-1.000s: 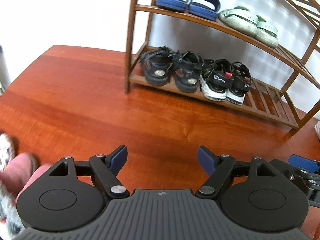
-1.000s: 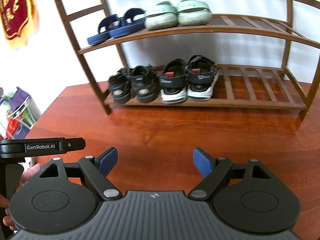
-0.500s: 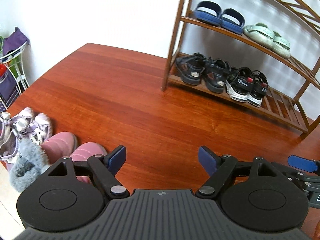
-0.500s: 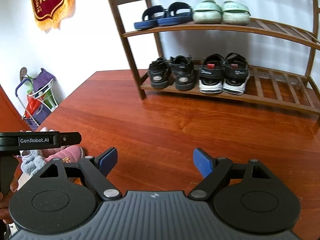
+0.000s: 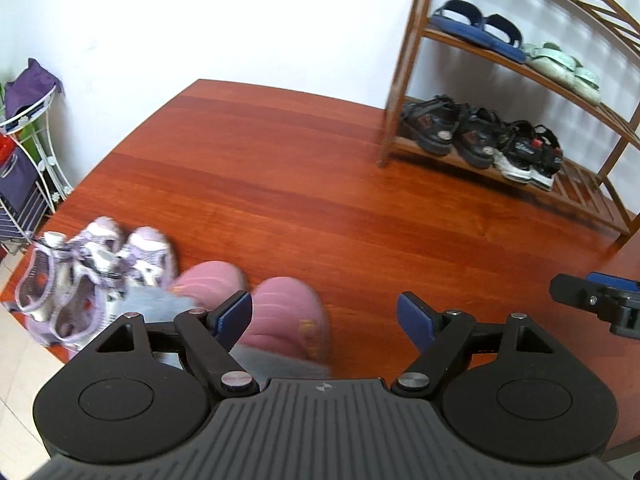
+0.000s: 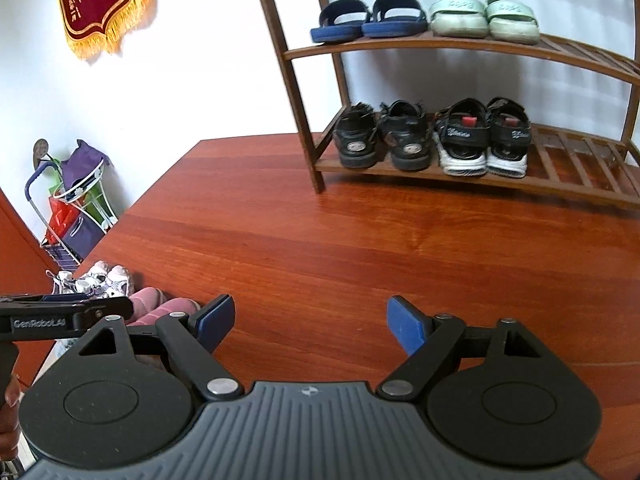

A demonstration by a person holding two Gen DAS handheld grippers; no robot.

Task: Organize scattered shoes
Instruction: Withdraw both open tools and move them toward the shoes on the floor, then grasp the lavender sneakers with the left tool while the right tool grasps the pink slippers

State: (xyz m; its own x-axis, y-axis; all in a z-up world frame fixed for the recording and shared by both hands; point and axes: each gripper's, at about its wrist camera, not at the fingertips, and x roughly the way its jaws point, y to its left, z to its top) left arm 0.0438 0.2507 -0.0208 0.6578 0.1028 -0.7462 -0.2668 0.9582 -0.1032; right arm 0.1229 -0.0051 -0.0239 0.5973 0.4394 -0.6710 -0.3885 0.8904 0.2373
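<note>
From the left wrist view, the left gripper [image 5: 324,314] hangs with its jaws spread wide and nothing between the pads, and a pair of pink slippers [image 5: 286,314] lies on the red wooden floor [image 5: 304,184] just under its left finger. Purple-and-white sandals [image 5: 96,268] sit just beside them at the floor's left edge. Well apart, up right, stands the wooden shoe rack [image 5: 404,92]. Over to the right wrist view: the right gripper [image 6: 310,320] is spread too, only bare floor between its pads. The rack holds blue slides [image 6: 368,20] and green clogs [image 6: 482,18] above, two pairs of black sandals [image 6: 430,136] below.
</note>
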